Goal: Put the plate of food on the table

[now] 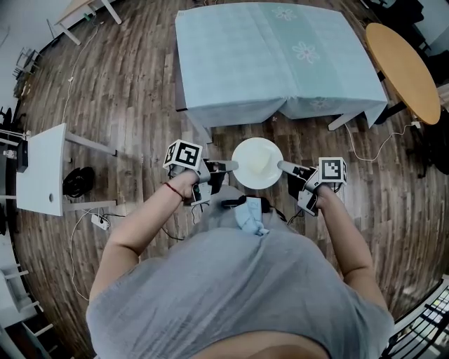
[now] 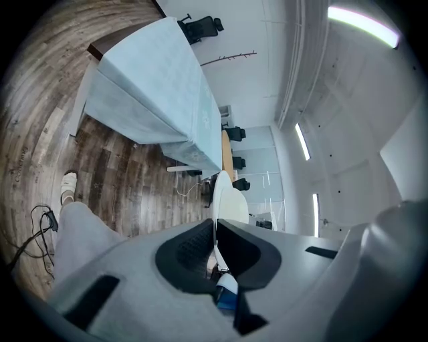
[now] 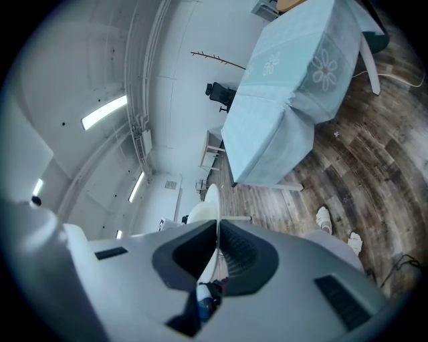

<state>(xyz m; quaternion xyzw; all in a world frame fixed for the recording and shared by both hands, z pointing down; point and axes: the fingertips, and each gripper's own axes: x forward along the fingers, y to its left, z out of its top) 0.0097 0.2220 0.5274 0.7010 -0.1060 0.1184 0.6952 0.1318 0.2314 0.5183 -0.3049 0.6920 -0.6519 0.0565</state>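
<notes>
Plainly, the plate [image 1: 244, 175] hangs level between both grippers, short of the table [image 1: 270, 63], which lies at twelve o'clock across a stretch of floor [image 1: 140, 105]; the left gripper [image 1: 229, 167] has its jaws clamped on the rim at nine o'clock, the right gripper [image 1: 283, 167] likewise at three; a pale heap of food [image 1: 262, 160] sits on the plate.

Person: one. Grippers: two, left gripper [image 1: 231, 166] and right gripper [image 1: 280, 167], each with one marker cube. White plate [image 1: 243, 172]: one, carrying one pale lump of food [image 1: 262, 162]. Tables: four, namely one blue-clothed table [image 1: 273, 56], one round wooden table [image 1: 403, 66], one small white table [image 1: 42, 168] and one pale corner table [image 1: 81, 8]. Black round floor object [image 1: 78, 181]: one.
</notes>
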